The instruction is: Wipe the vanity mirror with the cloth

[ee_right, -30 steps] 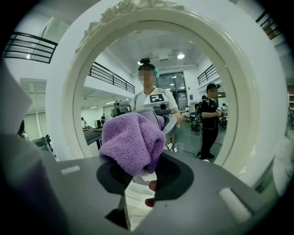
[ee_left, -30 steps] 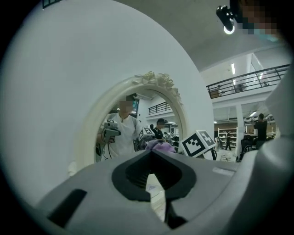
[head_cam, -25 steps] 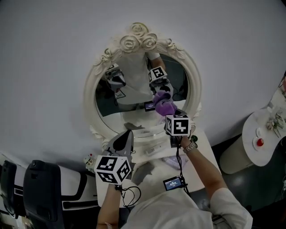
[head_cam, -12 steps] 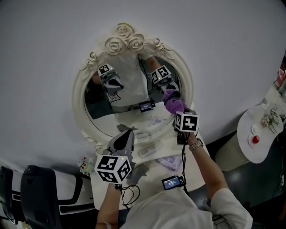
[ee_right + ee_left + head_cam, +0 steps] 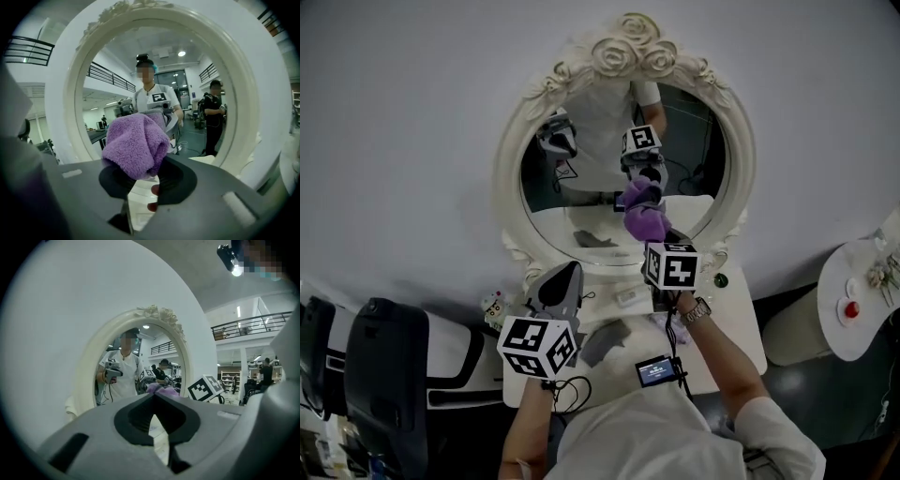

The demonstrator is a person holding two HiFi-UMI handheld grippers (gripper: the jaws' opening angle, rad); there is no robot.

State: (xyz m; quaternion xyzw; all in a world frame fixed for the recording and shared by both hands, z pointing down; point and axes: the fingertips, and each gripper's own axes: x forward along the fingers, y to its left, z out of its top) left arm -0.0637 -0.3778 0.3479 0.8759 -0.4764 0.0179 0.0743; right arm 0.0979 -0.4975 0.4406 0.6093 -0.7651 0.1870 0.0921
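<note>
Both grippers closed: right gripper [image 5: 140, 174] on cloth [image 5: 136, 143] masking some of the mirror [image 5: 508, 178]; left gripper [image 5: 154, 397] empty.

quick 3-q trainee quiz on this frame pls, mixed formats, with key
1. True or false: the left hand-held gripper has its jaws together with nothing between them.
2. What is the right hand-held gripper clamped on? A) purple cloth B) yellow sponge C) spray bottle
3. Fill in: the white frame of the vanity mirror is topped with carved ____.

Key: 1 true; 2 A; 3 roses.
</note>
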